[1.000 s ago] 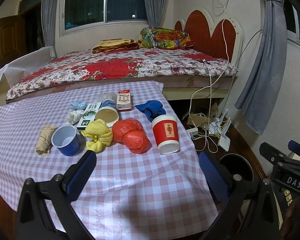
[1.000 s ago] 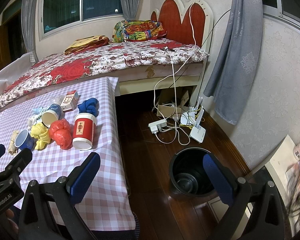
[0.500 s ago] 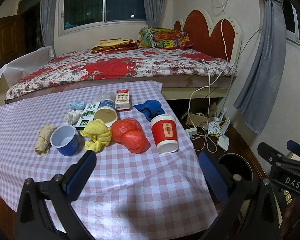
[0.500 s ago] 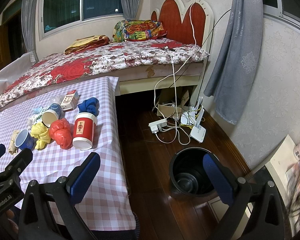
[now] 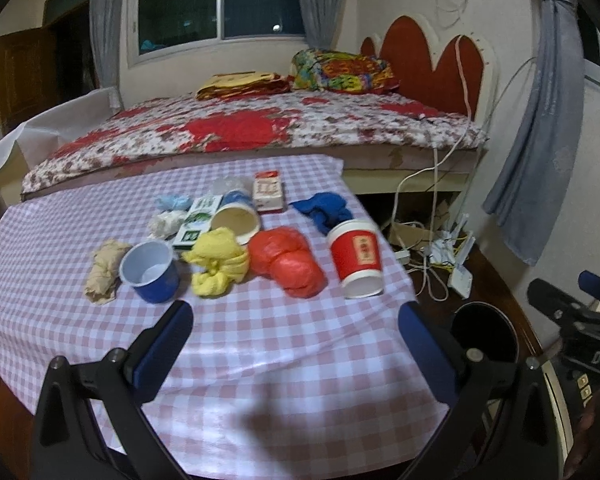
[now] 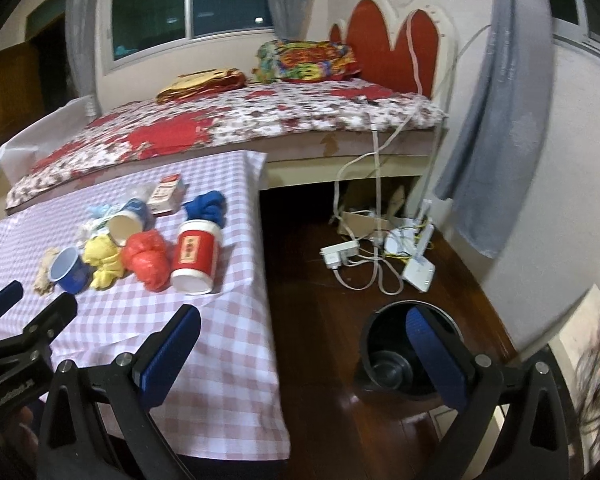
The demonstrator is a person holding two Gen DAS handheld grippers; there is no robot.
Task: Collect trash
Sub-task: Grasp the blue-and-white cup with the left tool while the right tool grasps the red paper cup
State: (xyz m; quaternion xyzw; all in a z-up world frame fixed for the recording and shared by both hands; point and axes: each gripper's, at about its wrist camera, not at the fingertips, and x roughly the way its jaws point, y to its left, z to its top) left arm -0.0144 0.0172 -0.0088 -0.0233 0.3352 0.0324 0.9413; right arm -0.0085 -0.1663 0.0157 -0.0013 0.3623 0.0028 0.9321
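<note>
Trash lies on a pink checked table [image 5: 260, 360]: a red paper cup [image 5: 356, 258] upside down, a crumpled red bag [image 5: 286, 260], a yellow wad [image 5: 218, 266], a blue cup [image 5: 150, 270], a beige wad [image 5: 102, 270], a tipped cup [image 5: 236, 222], a blue cloth [image 5: 324, 210] and small cartons [image 5: 267, 191]. A black bin [image 6: 408, 350] stands on the floor right of the table. My left gripper [image 5: 294, 336] is open and empty above the table's near part. My right gripper [image 6: 304, 344] is open and empty, between the table edge and the bin.
A bed [image 5: 260, 132] with a floral cover runs behind the table. A power strip, cables and a white router [image 6: 418, 272] lie on the wooden floor beyond the bin. A grey curtain [image 6: 496, 120] hangs at the right wall.
Both grippers have moved forward and a little lower, so the table and the bin look nearer. Both stay open and empty. Nothing on the table has moved.
</note>
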